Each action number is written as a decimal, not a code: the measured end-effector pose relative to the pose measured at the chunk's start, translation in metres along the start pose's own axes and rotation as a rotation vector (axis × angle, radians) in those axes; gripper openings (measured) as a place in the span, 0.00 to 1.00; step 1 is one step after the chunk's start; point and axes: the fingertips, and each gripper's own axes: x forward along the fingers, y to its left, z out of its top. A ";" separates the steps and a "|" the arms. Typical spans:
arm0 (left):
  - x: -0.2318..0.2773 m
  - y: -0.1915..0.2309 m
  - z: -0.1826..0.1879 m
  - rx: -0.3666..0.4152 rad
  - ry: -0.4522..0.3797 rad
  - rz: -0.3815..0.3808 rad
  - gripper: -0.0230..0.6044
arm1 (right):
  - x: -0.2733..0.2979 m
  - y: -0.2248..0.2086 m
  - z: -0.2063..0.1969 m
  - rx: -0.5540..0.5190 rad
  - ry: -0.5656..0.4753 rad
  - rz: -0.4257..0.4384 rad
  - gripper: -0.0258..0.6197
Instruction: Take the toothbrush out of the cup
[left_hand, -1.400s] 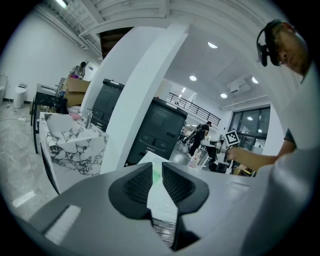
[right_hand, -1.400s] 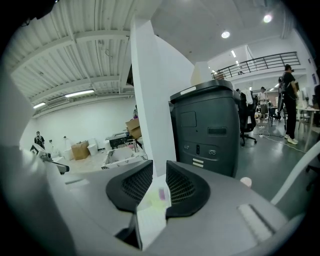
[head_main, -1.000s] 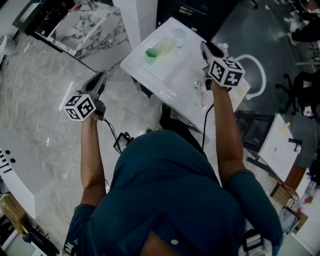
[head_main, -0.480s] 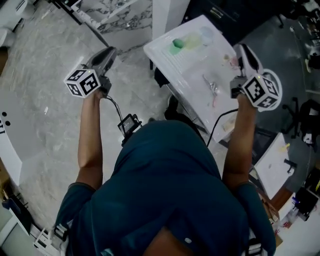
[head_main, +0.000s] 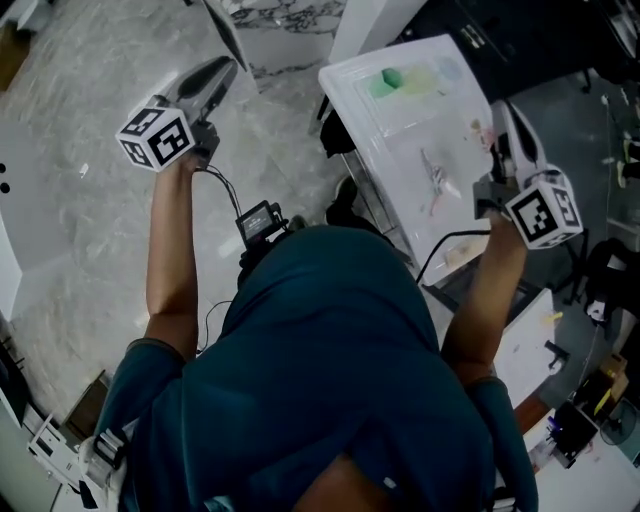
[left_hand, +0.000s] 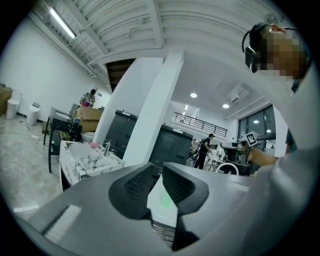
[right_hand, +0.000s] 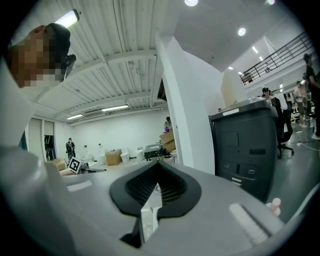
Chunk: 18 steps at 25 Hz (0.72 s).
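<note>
Since a second ago my right gripper (head_main: 505, 110) has swung off the middle of the white table (head_main: 385, 135) to its right edge. Its jaws, which stood apart then, are now clenched together with nothing in them. In the right gripper view the two ribbed pads meet at their tips. My left gripper (head_main: 226, 68) has stayed out over the marble floor (head_main: 80, 200), well to the left of the table. Its jaws are released to a narrow gap and hold nothing. Through that gap the left gripper view shows only the table's edge and a green blur.

A slim, silvery thing that I take for the toothbrush (head_main: 434, 173) lies flat on the table, out of any cup. It is near my right gripper, to the left of it and a little closer to me, and it touches neither jaw. The green cup (head_main: 388, 80) stands at the table's far end, well apart from the toothbrush and from both grippers. Pale shapes beside the cup are too blurred to name.
</note>
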 end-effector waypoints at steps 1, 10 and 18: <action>-0.004 -0.001 0.001 0.002 -0.005 0.002 0.12 | -0.001 0.003 -0.001 0.002 0.001 0.006 0.05; -0.021 0.006 -0.008 -0.016 -0.002 0.019 0.12 | 0.002 0.015 -0.005 0.012 0.019 0.021 0.05; -0.032 0.010 -0.023 -0.030 0.006 0.025 0.12 | -0.003 0.019 -0.012 0.020 0.021 0.010 0.05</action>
